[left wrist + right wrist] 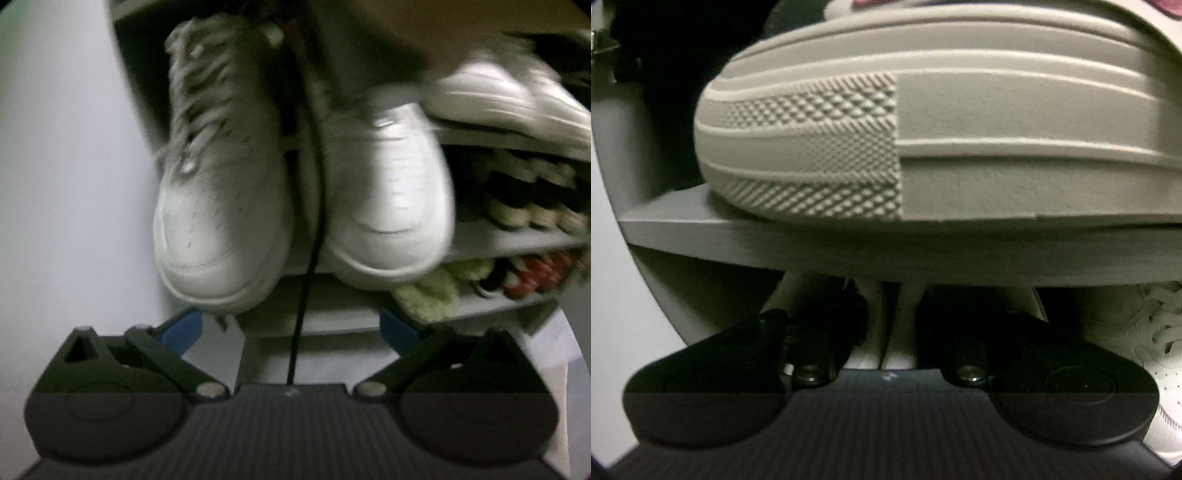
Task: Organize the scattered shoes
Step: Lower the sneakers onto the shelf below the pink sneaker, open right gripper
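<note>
Motion blur smears the two white sneakers (303, 184) in the left wrist view, and their heels are lost in the dark at the top. The shoes on the lower shelves (532, 206) are too blurred to tell apart. In the right wrist view, the shelf board (849, 240) hides the right gripper's (886, 321) fingertips, and the grey sole (923, 129) runs off the frame.

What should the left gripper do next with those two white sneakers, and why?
Probably ease the open left gripper forward and nudge the left white sneaker back. Its toe seems to jut past the shelf edge, further than the right white sneaker beside it.
</note>
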Demonstrator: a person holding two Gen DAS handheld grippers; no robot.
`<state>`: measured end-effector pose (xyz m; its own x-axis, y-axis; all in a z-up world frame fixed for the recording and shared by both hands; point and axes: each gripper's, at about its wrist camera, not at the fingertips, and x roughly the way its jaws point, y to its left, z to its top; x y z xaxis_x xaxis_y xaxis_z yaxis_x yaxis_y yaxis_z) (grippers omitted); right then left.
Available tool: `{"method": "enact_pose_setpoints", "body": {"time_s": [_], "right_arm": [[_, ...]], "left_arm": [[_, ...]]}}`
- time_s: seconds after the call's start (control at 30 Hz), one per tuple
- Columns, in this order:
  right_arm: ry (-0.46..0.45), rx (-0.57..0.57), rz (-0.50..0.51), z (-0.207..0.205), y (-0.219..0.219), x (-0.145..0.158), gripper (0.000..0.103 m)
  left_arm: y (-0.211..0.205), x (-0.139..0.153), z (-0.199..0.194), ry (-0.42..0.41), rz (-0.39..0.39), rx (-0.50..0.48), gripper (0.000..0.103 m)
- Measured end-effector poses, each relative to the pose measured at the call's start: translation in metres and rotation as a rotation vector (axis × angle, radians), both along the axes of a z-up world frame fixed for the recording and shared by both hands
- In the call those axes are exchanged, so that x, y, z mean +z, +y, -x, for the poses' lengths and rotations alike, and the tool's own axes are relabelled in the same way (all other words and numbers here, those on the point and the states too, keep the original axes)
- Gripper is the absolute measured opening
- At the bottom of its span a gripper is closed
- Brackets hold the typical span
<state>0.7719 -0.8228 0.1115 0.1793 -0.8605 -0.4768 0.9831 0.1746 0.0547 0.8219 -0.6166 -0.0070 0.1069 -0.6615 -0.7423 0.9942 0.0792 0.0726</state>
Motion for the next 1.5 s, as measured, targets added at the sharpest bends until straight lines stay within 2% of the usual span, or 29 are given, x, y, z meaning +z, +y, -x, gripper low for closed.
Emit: {"method": "enact_pose_setpoints", "body": {"time_s": [0.2, 0.3, 0.4, 0.43, 0.47, 0.53, 0.6, 0.7, 0.77, 0.83, 0.97, 1.03, 1.13, 1.2, 1.23, 1.27, 1.37, 1.43, 1.5], "right_arm": [[0.008, -0.007, -0.025, -0.001, -0.011, -0.001, 0.034], [0.018, 0.013, -0.023, 0.003, -0.01, 0.001, 0.037], [0.024, 0.044, 0.004, 0.009, -0.001, 0.005, 0.042], [0.025, 0.057, 0.022, 0.011, 0.005, 0.007, 0.049], [0.025, 0.072, 0.04, 0.013, 0.011, 0.009, 0.064], [0.022, 0.113, 0.077, 0.018, 0.029, 0.015, 0.077], [0.033, 0.158, 0.104, 0.024, 0.049, 0.02, 0.078], [0.07, 0.2, 0.151, 0.039, 0.086, 0.023, 0.078], [0.074, 0.218, 0.104, 0.052, 0.106, 0.02, 0.078], [0.015, 0.199, 0.0, 0.07, 0.119, 0.012, 0.078], [-0.165, 0.113, -0.205, 0.108, 0.138, -0.017, 0.078], [-0.329, 0.037, -0.329, 0.124, 0.141, -0.043, 0.079], [-0.578, 0.025, -0.461, 0.148, 0.147, -0.067, 0.08], [-0.76, 0.04, -0.549, 0.149, 0.139, -0.084, 0.08], [-0.798, 0.041, -0.578, 0.145, 0.136, -0.089, 0.077], [-0.827, 0.038, -0.601, 0.142, 0.134, -0.093, 0.061], [-0.771, 0.035, -0.556, 0.133, 0.136, -0.084, 0.055], [-0.714, 0.046, -0.501, 0.126, 0.136, -0.074, 0.055], [-0.727, 0.029, -0.488, 0.125, 0.129, -0.074, 0.055]], "left_arm": [[-0.018, -0.006, -0.004, 0.018, 0.012, 0.056, 0.102], [-0.02, -0.005, -0.004, -0.008, -0.004, 0.07, 0.1], [-0.015, 0.001, -0.004, -0.031, 0.023, 0.074, 0.099], [-0.013, 0.004, -0.003, -0.038, 0.036, 0.075, 0.1], [-0.011, 0.008, -0.004, -0.031, 0.051, 0.077, 0.1], [-0.008, 0.017, -0.004, -0.019, 0.08, 0.081, 0.101], [-0.007, 0.025, -0.004, -0.017, 0.098, 0.077, 0.101], [-0.006, 0.025, -0.005, 0.005, 0.084, 0.068, 0.098], [-0.005, 0.024, -0.006, 0.021, 0.071, 0.062, 0.097], [-0.002, 0.022, -0.004, -0.006, 0.08, 0.046, 0.097], [0.001, 0.019, -0.007, 0.01, 0.085, 0.039, 0.097], [0.002, 0.019, -0.007, 0.006, 0.088, 0.033, 0.096], [0.001, 0.017, -0.007, 0.014, 0.073, 0.032, 0.097], [0.0, 0.016, -0.006, 0.011, 0.057, 0.034, 0.097], [-0.001, 0.015, -0.006, 0.008, 0.055, 0.034, 0.097], [-0.001, 0.014, -0.005, 0.0, 0.051, 0.036, 0.096], [-0.005, 0.014, -0.007, 0.026, 0.043, 0.057, 0.096], [-0.008, 0.015, -0.009, 0.049, 0.048, 0.065, 0.096], [-0.014, 0.015, -0.007, 0.031, 0.059, 0.059, 0.096]]}}
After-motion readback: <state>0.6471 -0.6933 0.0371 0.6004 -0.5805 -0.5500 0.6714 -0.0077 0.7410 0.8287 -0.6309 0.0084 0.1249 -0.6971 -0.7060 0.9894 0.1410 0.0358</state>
